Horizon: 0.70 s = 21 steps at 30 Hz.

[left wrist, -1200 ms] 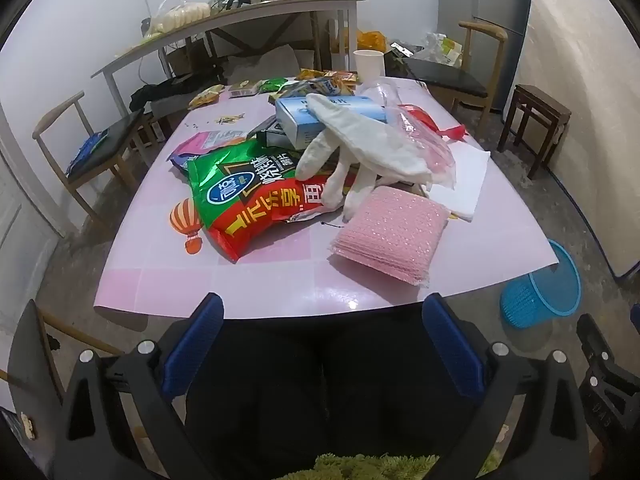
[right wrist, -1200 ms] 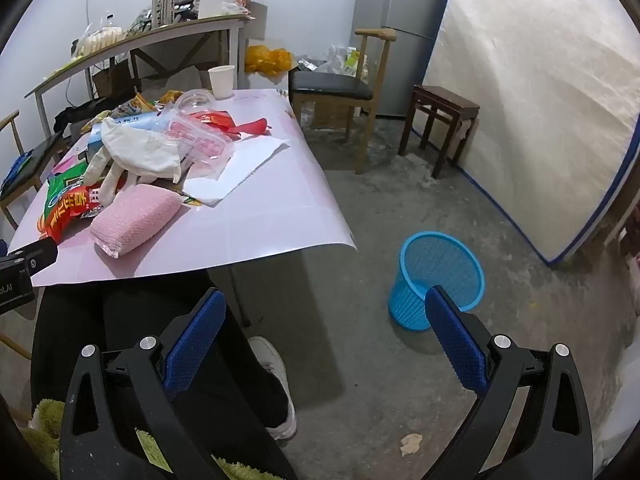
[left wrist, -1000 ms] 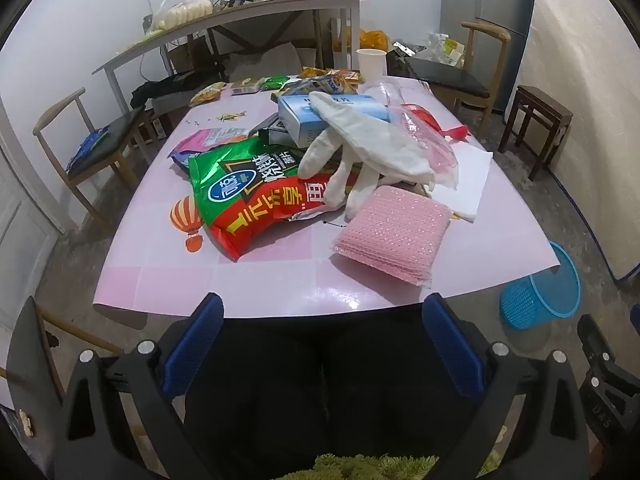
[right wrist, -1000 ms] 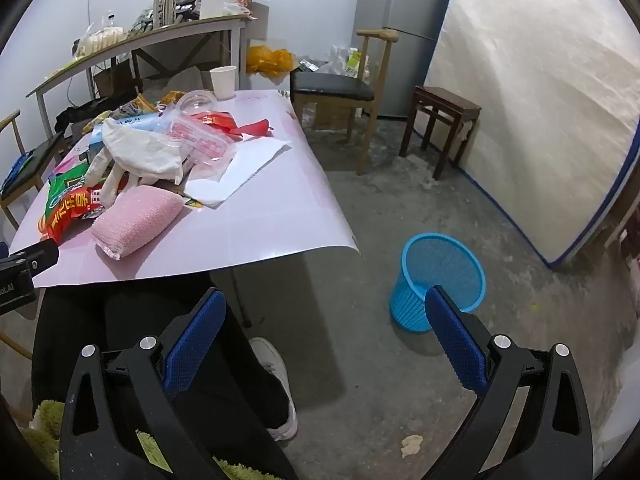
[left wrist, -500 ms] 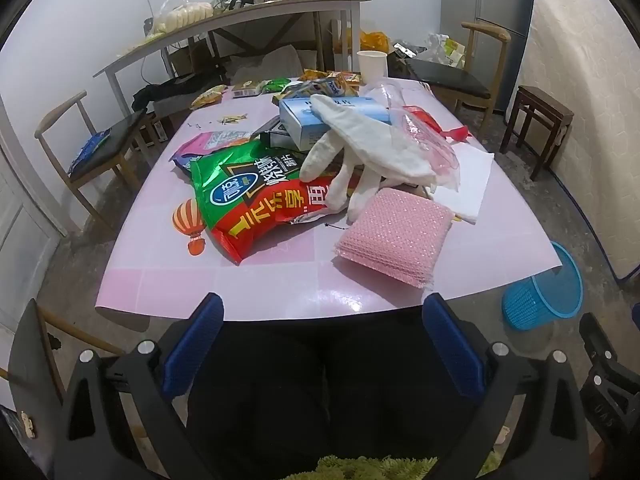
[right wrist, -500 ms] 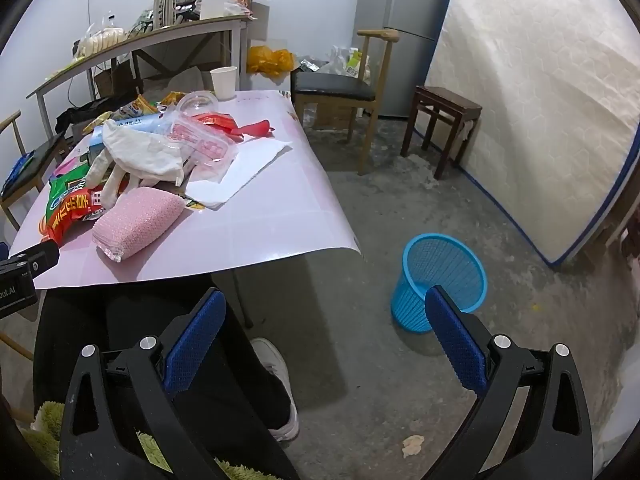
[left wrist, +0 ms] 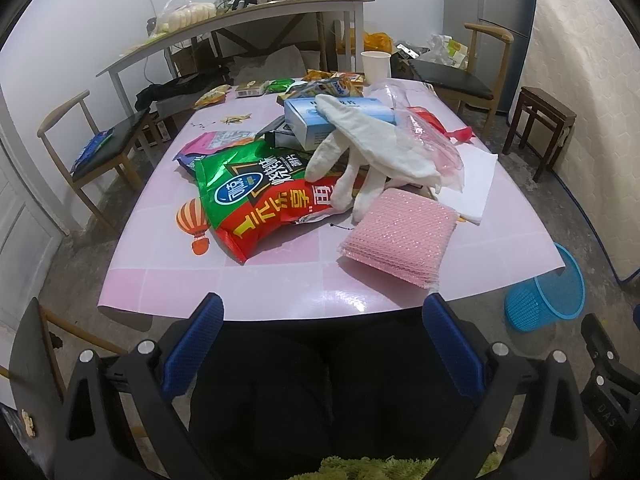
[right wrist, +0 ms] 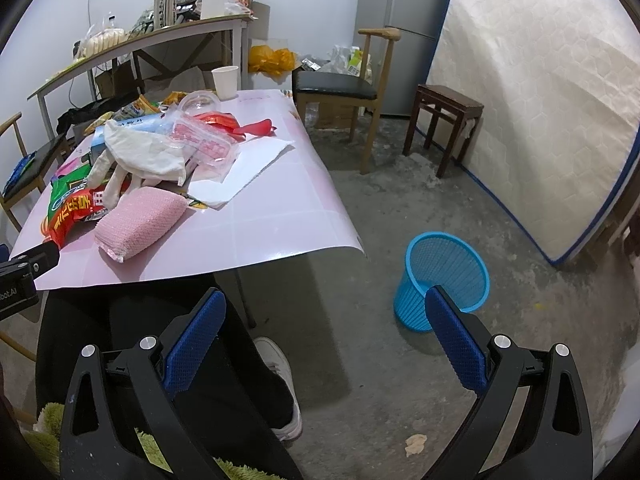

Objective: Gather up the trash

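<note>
- The left gripper (left wrist: 318, 344) hung low before the near edge of the bench (left wrist: 168, 280), jaws wide and holding nothing; the right gripper (right wrist: 326, 330) was out over the floor, jaws likewise wide and bare.
- The trash lay heaped on the middle of the bench: a snack bag (left wrist: 256, 200) nearest the left gripper, a white glove (left wrist: 372, 152) draped over a blue box (left wrist: 320, 118), a pink pad (left wrist: 400, 236) by the near edge, clear wrap (left wrist: 432, 140) and white paper (left wrist: 468, 184) to the right.
- A blue bin (right wrist: 444, 272) stood on the floor well apart from the bench, just beyond the right gripper's outer finger.
- The bag looked light, crinkly and slick; I would judge a pinch on its free lower corner safest, since a flat face may slide out.
- The glove seemed soft and limp, and would likely drag the wrap with it; take it by a dangling finger.
- The pad looked light and springy, thick enough to take across its near edge.
- The paper lay flat and thin, probably the hardest to lift; its overhanging corner is the place.
- Nothing had yet been picked up.
</note>
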Tool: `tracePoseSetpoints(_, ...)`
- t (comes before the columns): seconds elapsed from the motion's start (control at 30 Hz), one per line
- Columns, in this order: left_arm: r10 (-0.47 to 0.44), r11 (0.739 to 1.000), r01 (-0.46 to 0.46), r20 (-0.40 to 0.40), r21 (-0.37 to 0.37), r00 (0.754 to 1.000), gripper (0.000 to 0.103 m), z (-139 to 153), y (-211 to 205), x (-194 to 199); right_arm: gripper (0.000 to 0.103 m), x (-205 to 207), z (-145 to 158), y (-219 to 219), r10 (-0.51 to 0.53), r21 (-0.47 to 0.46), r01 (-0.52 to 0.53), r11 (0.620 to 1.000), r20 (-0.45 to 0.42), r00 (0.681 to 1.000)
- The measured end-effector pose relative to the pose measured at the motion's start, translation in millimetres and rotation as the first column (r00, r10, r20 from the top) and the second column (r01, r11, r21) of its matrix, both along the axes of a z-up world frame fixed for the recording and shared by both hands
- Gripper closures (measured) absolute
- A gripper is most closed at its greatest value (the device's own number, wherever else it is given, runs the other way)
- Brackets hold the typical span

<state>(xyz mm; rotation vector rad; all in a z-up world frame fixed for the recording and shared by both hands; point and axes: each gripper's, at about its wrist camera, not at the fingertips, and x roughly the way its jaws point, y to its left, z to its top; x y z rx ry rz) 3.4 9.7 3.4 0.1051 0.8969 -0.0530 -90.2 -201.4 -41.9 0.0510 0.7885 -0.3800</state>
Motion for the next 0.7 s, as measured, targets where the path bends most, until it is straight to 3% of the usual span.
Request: tracePoseSetpoints(0.7,0.002,1.0,-0.002,0.002,0.005,1.0,0.006,-2.0,5.4,-1.5,0.007,-1.0,2.5,-1.2,0.001,0.004,-0.001,1.0,0.001,1.0)
